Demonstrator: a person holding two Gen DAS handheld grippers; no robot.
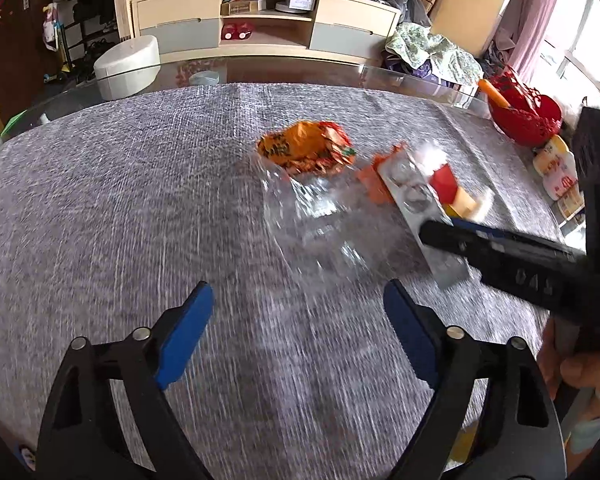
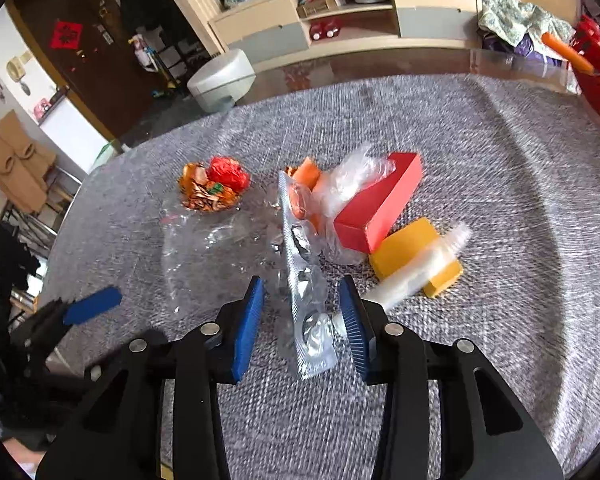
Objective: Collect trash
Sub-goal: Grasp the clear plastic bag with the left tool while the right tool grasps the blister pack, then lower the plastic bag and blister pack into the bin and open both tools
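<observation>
Grey woven cloth [image 2: 480, 152] covers a glass-topped table; a TV cabinet [image 1: 260, 16] and household clutter sit behind. Both views smeared by motion.

Trash clustered mid-table: crumpled orange-red snack wrapper [image 2: 214, 186], clear crinkled plastic bag [image 2: 212, 248] just in front of it, a used silver blister pack [image 2: 304, 292], more clear film [image 2: 356, 184] draped against a red block [image 2: 380, 204]. Yellow block [image 2: 412, 252] beside it, with a clear plastic tube [image 2: 416, 272] lying across it.

Right gripper [image 2: 302, 326]: jaws apart, straddling the near end of the blister pack. One edge of the pack seems to touch the right pad; nothing clamped yet. Left gripper [image 1: 298, 334]: jaws wide apart, empty, low over the cloth just short of the clear bag.

Step, as I read it: approach to grasp, blister pack first. Next move calls for closing the right jaws squarely on the pack's thin edge. It is flat and slick, likely to twist or slide out. Left looks lined up for the bag.
</observation>
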